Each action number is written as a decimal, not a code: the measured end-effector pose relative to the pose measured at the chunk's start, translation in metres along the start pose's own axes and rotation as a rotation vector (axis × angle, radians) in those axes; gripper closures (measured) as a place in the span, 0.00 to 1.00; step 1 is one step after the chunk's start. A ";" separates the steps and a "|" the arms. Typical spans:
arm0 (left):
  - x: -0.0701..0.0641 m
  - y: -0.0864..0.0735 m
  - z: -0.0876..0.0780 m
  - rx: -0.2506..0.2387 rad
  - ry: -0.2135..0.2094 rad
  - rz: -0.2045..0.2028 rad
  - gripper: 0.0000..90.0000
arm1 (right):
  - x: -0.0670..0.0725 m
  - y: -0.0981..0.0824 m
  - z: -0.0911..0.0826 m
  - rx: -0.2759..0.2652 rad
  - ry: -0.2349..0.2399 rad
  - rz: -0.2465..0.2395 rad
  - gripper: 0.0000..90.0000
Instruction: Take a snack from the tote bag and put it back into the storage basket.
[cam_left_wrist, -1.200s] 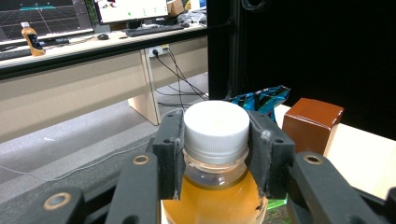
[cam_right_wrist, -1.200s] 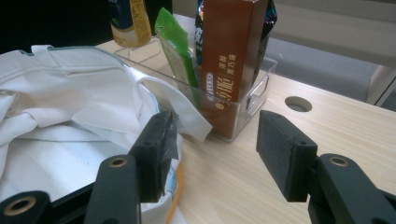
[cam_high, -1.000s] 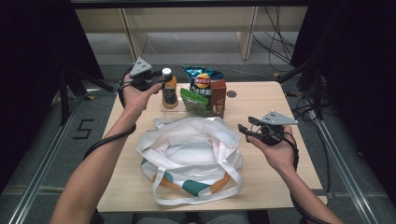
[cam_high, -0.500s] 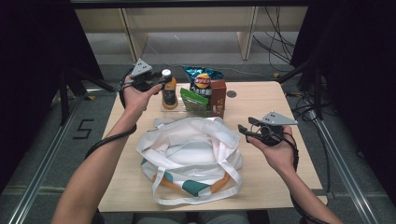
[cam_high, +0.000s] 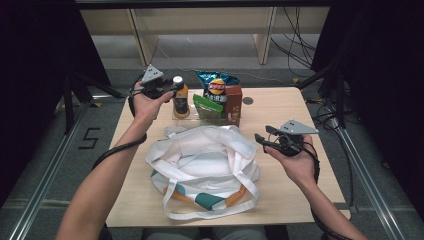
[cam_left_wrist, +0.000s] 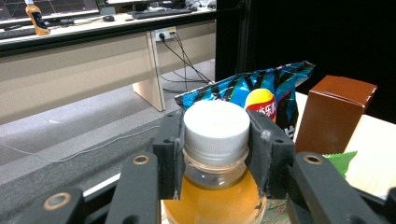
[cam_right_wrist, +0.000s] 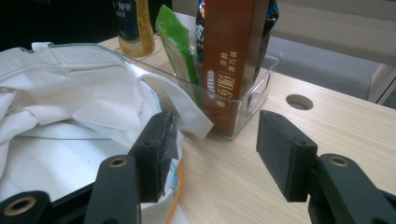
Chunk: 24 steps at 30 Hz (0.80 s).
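With the left gripper (cam_left_wrist: 215, 154) fingers pinching the cap of the bottle (cam_high: 180, 100) in the tray (cam_right_wrist: 254, 95) and the right gripper (cam_right_wrist: 212, 154) fingers spread empty beside the bag (cam_high: 202, 170), the smooth cap could have slipped during lifting.

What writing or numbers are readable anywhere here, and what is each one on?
"5": marked on the floor left of the table.
"OREO": on the brown box, beside Chinese characters too blurred to read.
Chip bag: round logo's lettering too blurred.
Bottle: label print too small.
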<state>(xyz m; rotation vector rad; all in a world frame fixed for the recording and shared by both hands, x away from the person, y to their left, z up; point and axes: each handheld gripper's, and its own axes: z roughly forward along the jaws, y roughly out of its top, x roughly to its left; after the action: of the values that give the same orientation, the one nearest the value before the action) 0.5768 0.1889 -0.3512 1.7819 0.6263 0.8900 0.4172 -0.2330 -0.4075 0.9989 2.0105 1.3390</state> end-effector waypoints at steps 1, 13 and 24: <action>0.000 0.000 0.000 0.001 -0.001 0.000 0.65 | 0.001 0.000 0.000 0.003 0.001 0.007 0.52; -0.017 -0.008 0.006 -0.001 -0.054 -0.238 0.65 | 0.000 0.000 -0.001 0.013 0.009 -0.006 0.52; -0.017 -0.013 0.008 0.013 -0.054 -0.243 0.65 | 0.001 0.001 0.000 0.020 0.017 0.002 0.52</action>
<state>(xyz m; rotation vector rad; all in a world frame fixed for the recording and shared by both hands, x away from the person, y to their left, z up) 0.5728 0.1761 -0.3701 1.6921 0.7953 0.6722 0.4168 -0.2325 -0.4069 1.0023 2.0397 1.3355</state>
